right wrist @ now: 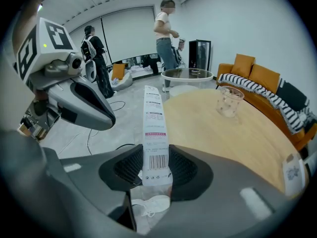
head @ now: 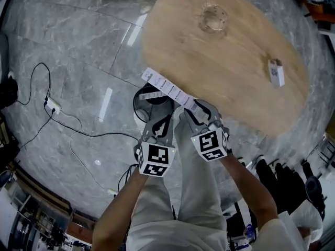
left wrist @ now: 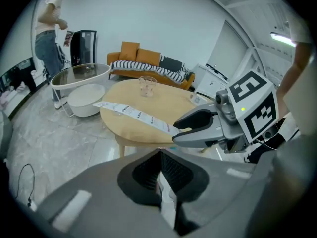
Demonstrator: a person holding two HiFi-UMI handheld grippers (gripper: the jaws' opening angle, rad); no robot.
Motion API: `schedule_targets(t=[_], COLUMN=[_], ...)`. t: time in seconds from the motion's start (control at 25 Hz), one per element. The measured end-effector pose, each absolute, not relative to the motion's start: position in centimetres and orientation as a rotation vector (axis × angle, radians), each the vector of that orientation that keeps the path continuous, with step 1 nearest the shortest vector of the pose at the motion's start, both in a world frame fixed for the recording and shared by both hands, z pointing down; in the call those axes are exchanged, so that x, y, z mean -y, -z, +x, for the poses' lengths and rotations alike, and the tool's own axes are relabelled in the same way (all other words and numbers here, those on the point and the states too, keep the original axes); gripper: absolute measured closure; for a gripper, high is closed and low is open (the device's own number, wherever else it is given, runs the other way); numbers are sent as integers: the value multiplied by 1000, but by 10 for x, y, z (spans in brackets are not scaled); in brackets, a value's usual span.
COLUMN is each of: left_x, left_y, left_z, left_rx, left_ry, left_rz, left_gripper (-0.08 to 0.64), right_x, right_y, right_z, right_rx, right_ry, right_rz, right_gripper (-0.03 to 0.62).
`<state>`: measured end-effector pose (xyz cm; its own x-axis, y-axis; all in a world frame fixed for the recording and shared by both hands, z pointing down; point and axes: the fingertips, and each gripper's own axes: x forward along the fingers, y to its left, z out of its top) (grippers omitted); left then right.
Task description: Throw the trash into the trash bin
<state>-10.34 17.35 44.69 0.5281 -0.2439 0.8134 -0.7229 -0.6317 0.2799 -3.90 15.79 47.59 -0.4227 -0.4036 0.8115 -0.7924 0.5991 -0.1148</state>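
Observation:
A long white printed paper strip [head: 167, 88] [right wrist: 153, 133] is the trash; my right gripper [head: 194, 109] [right wrist: 156, 175] is shut on its barcode end. The strip sticks out up and left, above a round dark trash bin [head: 152, 102] on the floor beside the table. In the left gripper view the strip [left wrist: 130, 112] runs from the right gripper [left wrist: 176, 130] across the table's edge. My left gripper [head: 159, 125] [left wrist: 161, 182] sits just left of the right one, over the bin's near rim, shut with nothing between its pads. It shows as a grey jaw [right wrist: 94, 110] in the right gripper view.
An oval wooden table [head: 225, 61] carries a clear glass [head: 213, 19] and a small white box [head: 276, 72]. A power strip and cables [head: 52, 107] lie on the marble floor at left. Two people [right wrist: 166, 31] stand far off near a glass table and an orange sofa [left wrist: 143, 61].

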Motion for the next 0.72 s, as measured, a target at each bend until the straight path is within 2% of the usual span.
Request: schedule_targets(t=[0.32, 0.72], left_x=[-194, -221], left_y=[-468, -499], left_z=[-158, -192], left_rx=[839, 853], left_ry=[-1013, -1000], left_rz=[2087, 2032], left_gripper=[560, 560], right_x=[-195, -246], right_y=[-514, -594], right_z=[-81, -96], right_rx=[2003, 1841], right_ry=[-610, -676], right_rz=[793, 637], right_gripper=[407, 406])
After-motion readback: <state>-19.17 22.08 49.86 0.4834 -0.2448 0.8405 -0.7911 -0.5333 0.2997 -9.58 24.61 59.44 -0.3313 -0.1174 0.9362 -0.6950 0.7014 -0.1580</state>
